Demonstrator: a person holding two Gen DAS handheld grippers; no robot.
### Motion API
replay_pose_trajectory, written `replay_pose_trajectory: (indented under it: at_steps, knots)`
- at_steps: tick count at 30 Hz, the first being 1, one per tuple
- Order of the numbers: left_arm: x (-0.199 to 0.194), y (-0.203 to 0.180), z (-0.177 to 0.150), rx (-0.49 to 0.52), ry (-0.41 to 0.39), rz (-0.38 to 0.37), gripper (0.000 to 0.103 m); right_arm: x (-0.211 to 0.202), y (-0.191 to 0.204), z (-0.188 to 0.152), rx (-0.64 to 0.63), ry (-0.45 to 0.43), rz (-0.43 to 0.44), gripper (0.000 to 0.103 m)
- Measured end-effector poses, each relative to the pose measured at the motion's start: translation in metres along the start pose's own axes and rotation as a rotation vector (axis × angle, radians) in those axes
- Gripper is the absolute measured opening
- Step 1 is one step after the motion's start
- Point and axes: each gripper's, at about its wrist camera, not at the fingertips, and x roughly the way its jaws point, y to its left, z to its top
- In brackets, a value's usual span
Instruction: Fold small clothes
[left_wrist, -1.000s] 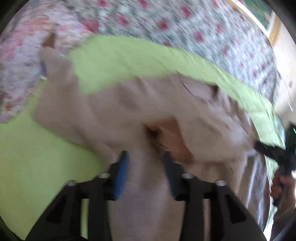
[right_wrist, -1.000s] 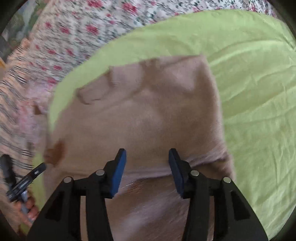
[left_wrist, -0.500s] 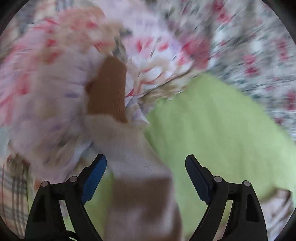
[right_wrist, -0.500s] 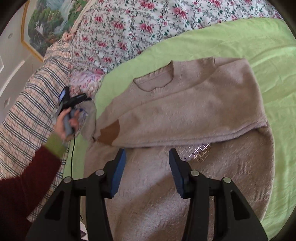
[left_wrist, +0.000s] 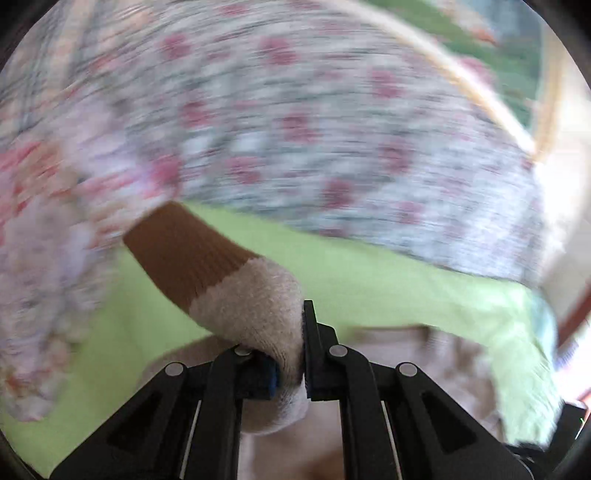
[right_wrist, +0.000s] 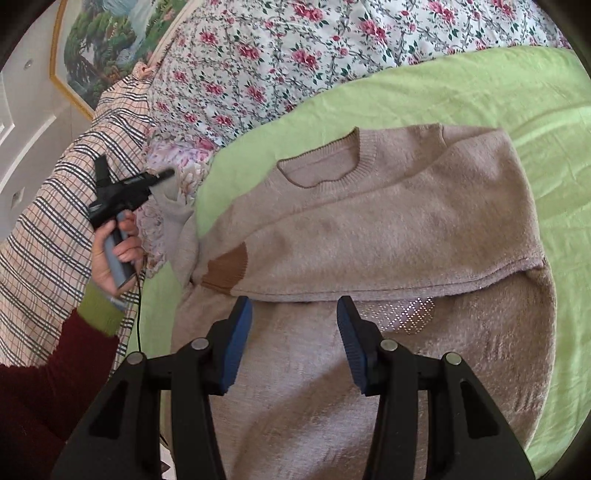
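Broadly: green sheet (right_wrist: 461, 85) spread over bed, floral cover (right_wrist: 280, 48) behind it, plaid cloth (right_wrist: 48, 221) off to left in right wrist view. Framed landscape picture (right_wrist: 99, 48) on wall, upper left.

Beige sweater (right_wrist: 388, 229) flat on green sheet, filling centre of right wrist view. Neckline (right_wrist: 321, 162) toward floral cover, hem end toward camera; long axis running neck-to-hem, near to far. Upper part doubled over lower part, fold edge crossing left to right just beyond right gripper. One sleeve laid across body, brown cuff (right_wrist: 225, 269) pointing to left. Small studded lattice pattern (right_wrist: 410, 314) exposed below fold edge.

Other sleeve (left_wrist: 255, 314) drawn out past left edge of sweater, brown ribbed cuff (left_wrist: 184, 251) pointing up and left in left wrist view; background there motion-blurred.

Left gripper (left_wrist: 291, 354), held in left hand (right_wrist: 114, 247) with red sleeve and green cuff: jaws just closed, clamped on beige knit of that sleeve just behind brown cuff.

Right gripper (right_wrist: 295, 339): jaws parted, hovering above lower sweater body, nothing between pads; contact with fabric not discernible.
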Motion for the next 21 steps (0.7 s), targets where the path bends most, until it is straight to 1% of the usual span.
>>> replay_pose_trajectory:
  at_steps: [1, 2, 4, 6, 7, 9, 12, 13, 15, 18, 20, 21]
  knots:
    - [0.000, -0.024, -0.004, 0.031, 0.007, -0.061, 0.008, -0.003, 0.001, 0.000, 0.001, -0.005, -0.001, 0.049]
    - [0.004, -0.046, -0.006, 0.052, 0.018, -0.102, 0.008, -0.008, 0.000, -0.001, 0.005, -0.012, -0.004, 0.049]
    - [0.014, -0.093, -0.020, 0.119, 0.066, -0.203, 0.008, -0.016, -0.005, 0.001, 0.020, -0.029, -0.017, 0.049]
    - [0.027, -0.133, -0.040, 0.193, 0.102, -0.252, 0.008, -0.025, -0.014, 0.008, 0.040, -0.047, -0.028, 0.049]
    - [0.034, -0.148, -0.048, 0.217, 0.124, -0.272, 0.008, -0.032, -0.022, 0.010, 0.063, -0.062, -0.036, 0.049]
    - [0.055, -0.176, -0.068, 0.257, 0.183, -0.309, 0.008, -0.036, -0.037, 0.003, 0.101, -0.082, -0.053, 0.049]
    - [0.080, -0.201, -0.100, 0.309, 0.258, -0.314, 0.008, -0.039, -0.058, -0.004, 0.153, -0.100, -0.075, 0.049]
    - [0.091, -0.207, -0.110, 0.325, 0.282, -0.304, 0.009, -0.039, -0.063, -0.005, 0.163, -0.103, -0.077, 0.049]
    - [0.110, -0.213, -0.123, 0.353, 0.322, -0.276, 0.009, -0.037, -0.070, -0.005, 0.183, -0.108, -0.081, 0.049]
    - [0.122, -0.212, -0.141, 0.370, 0.382, -0.252, 0.015, -0.030, -0.080, -0.003, 0.219, -0.107, -0.077, 0.049]
    - [0.122, -0.207, -0.146, 0.368, 0.403, -0.247, 0.024, -0.025, -0.084, 0.002, 0.238, -0.107, -0.061, 0.049]
    - [0.118, -0.204, -0.148, 0.366, 0.406, -0.242, 0.036, -0.022, -0.084, 0.005, 0.241, -0.106, -0.051, 0.049]
